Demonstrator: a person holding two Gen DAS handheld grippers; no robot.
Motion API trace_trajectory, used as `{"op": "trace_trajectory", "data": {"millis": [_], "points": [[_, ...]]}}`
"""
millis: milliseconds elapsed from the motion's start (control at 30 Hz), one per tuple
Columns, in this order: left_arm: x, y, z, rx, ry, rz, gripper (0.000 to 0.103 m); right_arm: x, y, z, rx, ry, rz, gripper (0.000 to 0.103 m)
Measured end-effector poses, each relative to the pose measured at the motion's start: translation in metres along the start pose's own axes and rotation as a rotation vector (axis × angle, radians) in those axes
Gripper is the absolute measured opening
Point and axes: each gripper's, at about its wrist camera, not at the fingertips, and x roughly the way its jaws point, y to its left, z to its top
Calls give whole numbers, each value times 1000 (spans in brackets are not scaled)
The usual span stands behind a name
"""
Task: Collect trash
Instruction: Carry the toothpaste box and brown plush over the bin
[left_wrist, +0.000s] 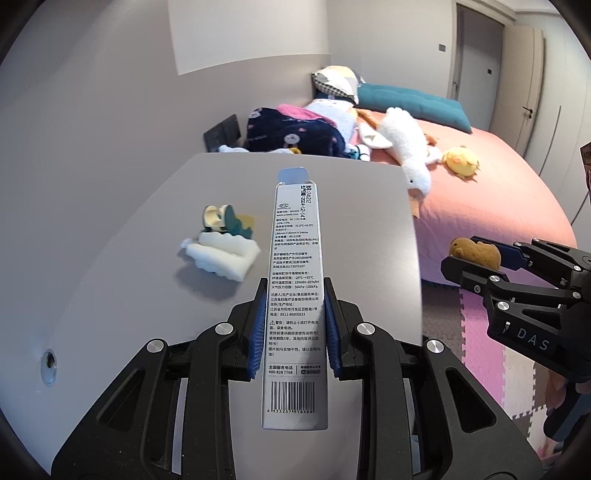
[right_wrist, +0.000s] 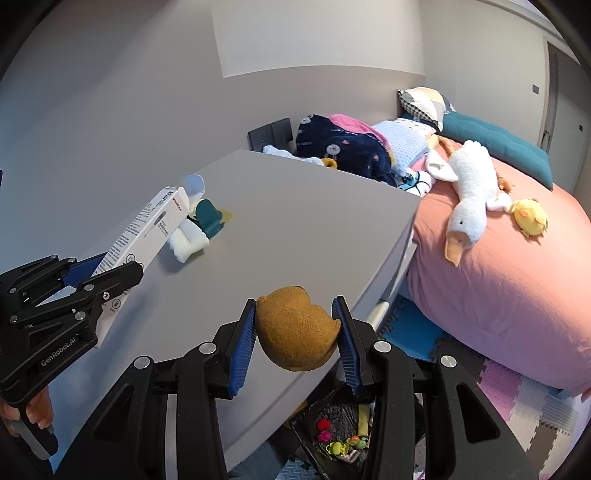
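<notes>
My left gripper (left_wrist: 294, 299) is shut on a long silver-white product box (left_wrist: 294, 280) with printed text and a barcode, held above the grey table (left_wrist: 110, 295). The box also shows in the right wrist view (right_wrist: 147, 229). My right gripper (right_wrist: 297, 306) is shut on a brown half-eaten bun (right_wrist: 297, 334), held over the table's near edge; it shows in the left wrist view (left_wrist: 474, 253) too. On the table lie white foam pieces (left_wrist: 221, 256) and a teal-and-yellow wrapper (left_wrist: 229, 221). A black-lined trash bin (right_wrist: 340, 439) with colourful scraps stands on the floor below the right gripper.
A bed with a pink cover (right_wrist: 498, 295) stands right of the table, carrying a white goose plush (right_wrist: 469, 199), a yellow chick plush (right_wrist: 530, 218), folded blankets (right_wrist: 343, 147) and a teal cushion (right_wrist: 495, 144). Foam floor mats (right_wrist: 517, 398) lie below.
</notes>
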Motion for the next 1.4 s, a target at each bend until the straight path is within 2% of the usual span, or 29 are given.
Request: {"op": "trace_trajectory", "data": {"millis": [1000, 1400], "points": [[10, -110, -24, 89, 61, -180, 27, -43, -79, -51, 131, -23, -96, 43], [16, -149, -26, 136, 81, -228, 27, -58, -110, -66, 189, -30, -128, 43]]}}
